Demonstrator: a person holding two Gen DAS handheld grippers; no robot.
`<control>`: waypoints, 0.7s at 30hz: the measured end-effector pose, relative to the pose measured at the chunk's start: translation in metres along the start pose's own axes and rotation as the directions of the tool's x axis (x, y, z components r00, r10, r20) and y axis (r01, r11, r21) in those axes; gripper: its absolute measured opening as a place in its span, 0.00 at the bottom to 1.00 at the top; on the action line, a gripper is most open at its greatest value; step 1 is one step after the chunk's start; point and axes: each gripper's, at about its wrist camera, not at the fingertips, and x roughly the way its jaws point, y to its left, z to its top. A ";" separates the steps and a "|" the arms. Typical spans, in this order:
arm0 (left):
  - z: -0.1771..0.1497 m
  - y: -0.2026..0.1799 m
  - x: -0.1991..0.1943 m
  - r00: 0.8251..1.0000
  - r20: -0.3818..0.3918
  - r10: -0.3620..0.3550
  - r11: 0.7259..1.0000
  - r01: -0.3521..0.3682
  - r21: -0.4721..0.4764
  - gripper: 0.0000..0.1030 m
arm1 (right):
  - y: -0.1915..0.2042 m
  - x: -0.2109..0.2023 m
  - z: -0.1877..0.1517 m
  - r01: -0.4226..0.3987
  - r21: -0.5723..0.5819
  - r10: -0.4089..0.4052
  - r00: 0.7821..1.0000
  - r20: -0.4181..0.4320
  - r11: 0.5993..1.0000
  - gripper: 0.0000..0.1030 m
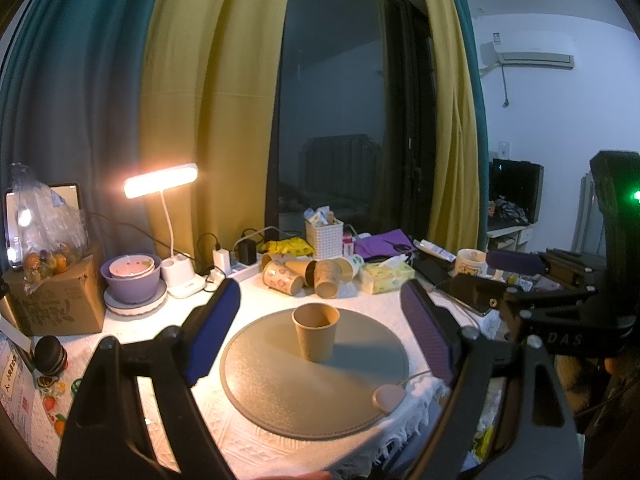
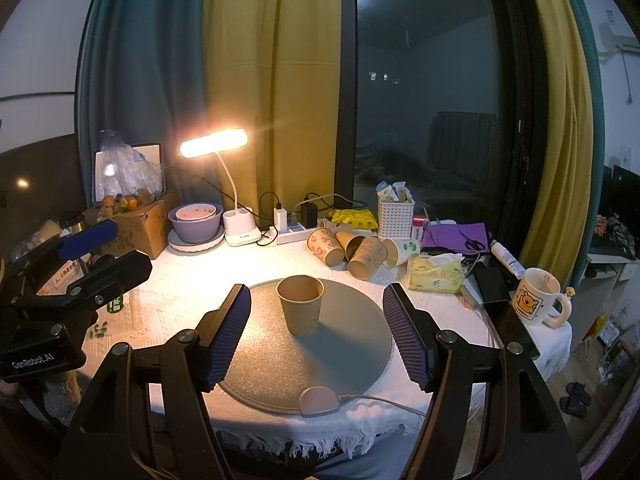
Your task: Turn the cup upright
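Brown paper cup (image 2: pixel 300 305), upright and mouth open, stands near the middle of the round grey mat (image 2: pixel 340 360) on my white textured tablecloth (image 2: pixel 180 280). My right gripper (image 2: pixel 316 332) and my left gripper (image 1: pixel 320 332) both hang before it with jaws spread wide, empty. Legible writing: "GenRobot.AI" on the left gripper body (image 2: pixel 32 362) in the right wrist view; "DAS" on the right gripper body (image 1: pixel 564 339) in the left wrist view. Fallen printed paper cups (image 2: pixel 352 250) lie behind the mat.
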 end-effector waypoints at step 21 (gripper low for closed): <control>0.001 0.001 0.000 1.000 -0.001 0.000 1.000 0.000 0.000 0.81 | 0.000 0.000 0.000 0.001 0.000 -0.001 1.000 -0.001 1.000 0.70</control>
